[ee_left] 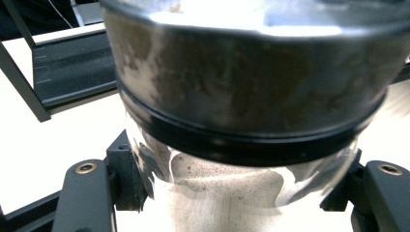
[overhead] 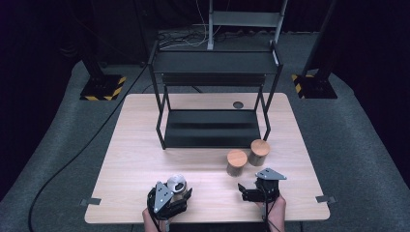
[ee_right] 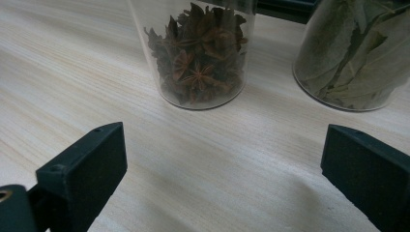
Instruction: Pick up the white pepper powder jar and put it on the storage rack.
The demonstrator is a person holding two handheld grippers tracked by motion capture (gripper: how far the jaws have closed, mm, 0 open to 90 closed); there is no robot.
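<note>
Left gripper (overhead: 170,199): jaws clamped on a metal-lidded jar (ee_left: 241,96) of pale powder; the jar sits between the pads, lifted or tilted near the table's near edge; the glass body fills the space between the fingers (ee_left: 84,193)
Right gripper (overhead: 251,192): jaws spread wide and empty, hovering low over the table (ee_right: 217,159); nothing between its fingers (ee_right: 82,174)
Star anise jar (ee_right: 200,53): standing just ahead of the right fingers, a little to their left; wooden lid on
Bay leaf jar (ee_right: 355,58): beside it, ahead and to the right of those fingers; the two jars stand close, perhaps touching, hard to tell
Black rack (overhead: 212,92): beyond the jars, well past both sets of fingers; both shelves bare
Progress: likely shelving the jars; one jar in hand, none placed yet; two wait on the table
</note>
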